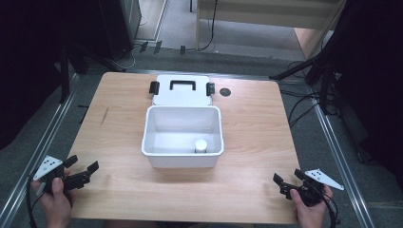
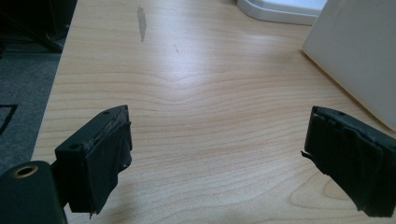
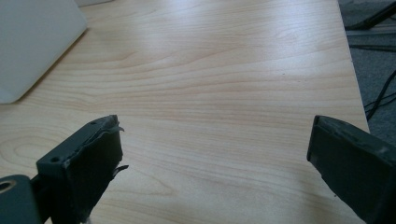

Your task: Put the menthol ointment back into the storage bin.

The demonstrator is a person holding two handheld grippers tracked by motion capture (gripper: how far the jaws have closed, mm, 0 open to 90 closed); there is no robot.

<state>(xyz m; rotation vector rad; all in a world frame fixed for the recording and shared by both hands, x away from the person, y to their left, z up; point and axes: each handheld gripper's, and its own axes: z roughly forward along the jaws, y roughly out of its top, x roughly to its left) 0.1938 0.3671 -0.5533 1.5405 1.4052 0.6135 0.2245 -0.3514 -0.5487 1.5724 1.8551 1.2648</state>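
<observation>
- The white plastic storage box [image 1: 182, 137] stands open in the middle of the wooden table [image 1: 247, 142], a little toward the far side
- Its lid [image 1: 182, 90] lies flat on the table just beyond the box, touching or nearly touching the far rim, with a black handle [image 1: 183, 84] on top and a black latch at each end
- A small white cylindrical container [image 1: 200, 145] stands upright inside the box, at the near right corner of the floor
- A small dark round spot [image 1: 225, 92] sits on the table just right of the lid
- The left gripper [image 1: 85, 172] is held at the near left corner of the table, well apart from the box; its jaws are spread wide with nothing between them
- In the left gripper view the left gripper [image 2: 217, 158] looks across bare wood, with the box wall [image 2: 359, 56] at the right edge and a corner of the lid at the top
- The right gripper [image 1: 288, 179] is held at the near right corner, also well apart from the box; its jaws stand wide apart and hold nothing
- In the right gripper view the right gripper [image 3: 215, 158] hangs over bare wood grain, with a corner of the box [image 3: 32, 42] at the upper left
- A grey three-cornered plate [image 1: 324, 179] tops the right gripper, and another [image 1: 48, 166] tops the left one
</observation>
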